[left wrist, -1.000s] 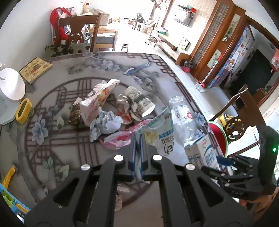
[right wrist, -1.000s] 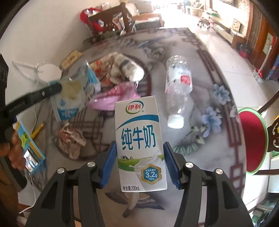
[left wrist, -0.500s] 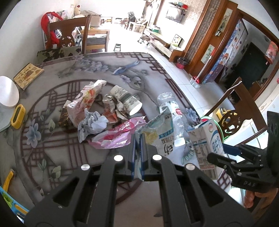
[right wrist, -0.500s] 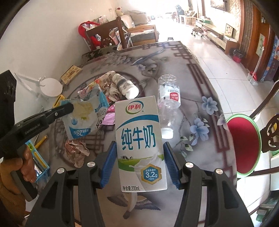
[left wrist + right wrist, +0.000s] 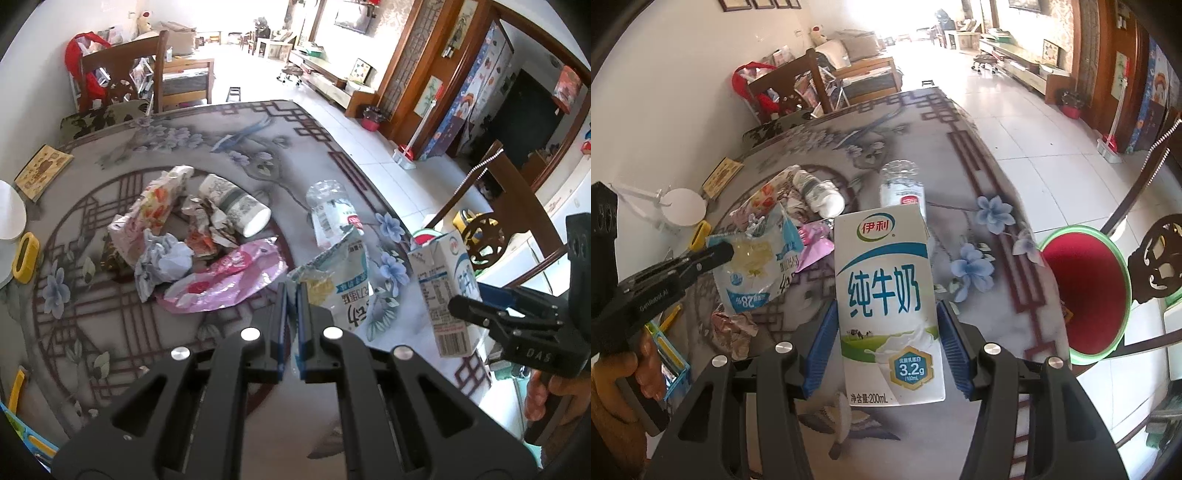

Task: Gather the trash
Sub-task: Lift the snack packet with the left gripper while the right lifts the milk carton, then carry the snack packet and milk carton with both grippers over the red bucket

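Nearest, in the right wrist view: right hand-held gripper (image 5: 886,306) clamped across the sides of one upright milk carton (image 5: 882,266), held clear of the bench (image 5: 990,206). At 9 o'clock of the carton, left hand-held gripper (image 5: 291,291) pinched shut on the top edge of one torn blue-and-white pouch (image 5: 343,273), hanging free.

Changed over the last second: both loads carried sideways off the middle of the bench toward its edge. Now much closer to the one red bin (image 5: 1089,280) with a green rim, on the floor at 3 o'clock of the carton. Judged as the carry step, with the drop into the bin not yet done.

Left on the bench, counted outward:
- one crumpled brownish scrap (image 5: 733,328), at 8 o'clock of the carton
- one pink plastic bag (image 5: 229,277)
- one crumpled grey-white paper (image 5: 166,262)
- one clear plastic bottle (image 5: 332,214) lying on its side, at 12 o'clock of the pouch
- one paper cup (image 5: 236,208) on its side
- one floral wrapper (image 5: 155,206), at 10 o'clock

Possibly more crumpled wrappers inside the pile; too tangled to count.
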Motion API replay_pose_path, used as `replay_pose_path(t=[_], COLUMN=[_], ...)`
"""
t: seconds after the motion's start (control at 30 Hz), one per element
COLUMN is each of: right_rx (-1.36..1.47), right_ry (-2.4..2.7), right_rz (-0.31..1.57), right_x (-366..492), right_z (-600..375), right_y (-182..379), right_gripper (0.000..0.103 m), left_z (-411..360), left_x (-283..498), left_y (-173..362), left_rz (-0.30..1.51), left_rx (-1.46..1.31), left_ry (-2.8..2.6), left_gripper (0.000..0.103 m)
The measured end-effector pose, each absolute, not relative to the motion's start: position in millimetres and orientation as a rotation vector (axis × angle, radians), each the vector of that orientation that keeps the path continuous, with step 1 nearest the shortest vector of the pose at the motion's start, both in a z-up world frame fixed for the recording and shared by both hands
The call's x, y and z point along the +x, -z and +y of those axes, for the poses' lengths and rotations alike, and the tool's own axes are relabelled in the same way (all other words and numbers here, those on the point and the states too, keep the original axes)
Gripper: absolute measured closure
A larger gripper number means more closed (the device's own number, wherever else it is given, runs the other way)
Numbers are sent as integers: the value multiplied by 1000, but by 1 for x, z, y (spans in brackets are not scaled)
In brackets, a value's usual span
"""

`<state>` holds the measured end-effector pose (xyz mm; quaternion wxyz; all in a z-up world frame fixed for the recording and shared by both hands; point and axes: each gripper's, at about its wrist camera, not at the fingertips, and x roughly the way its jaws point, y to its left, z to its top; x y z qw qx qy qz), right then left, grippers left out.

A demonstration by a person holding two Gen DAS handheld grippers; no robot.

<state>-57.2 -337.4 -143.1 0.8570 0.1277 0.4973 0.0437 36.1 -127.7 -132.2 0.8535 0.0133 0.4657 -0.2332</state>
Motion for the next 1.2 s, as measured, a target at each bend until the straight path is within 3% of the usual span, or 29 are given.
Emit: replay_pose_path(t=[1.2], right_rx=[357], right_ry=[-19], right_rz=[1025], right_x=[-75], right_z=[-479], right_y=[153], right_gripper=[50], left_z=[-280], left_x=[25], left_y=[131], left_rz=[967], left_rx=[112], left_ry=[583], left_gripper=[99])
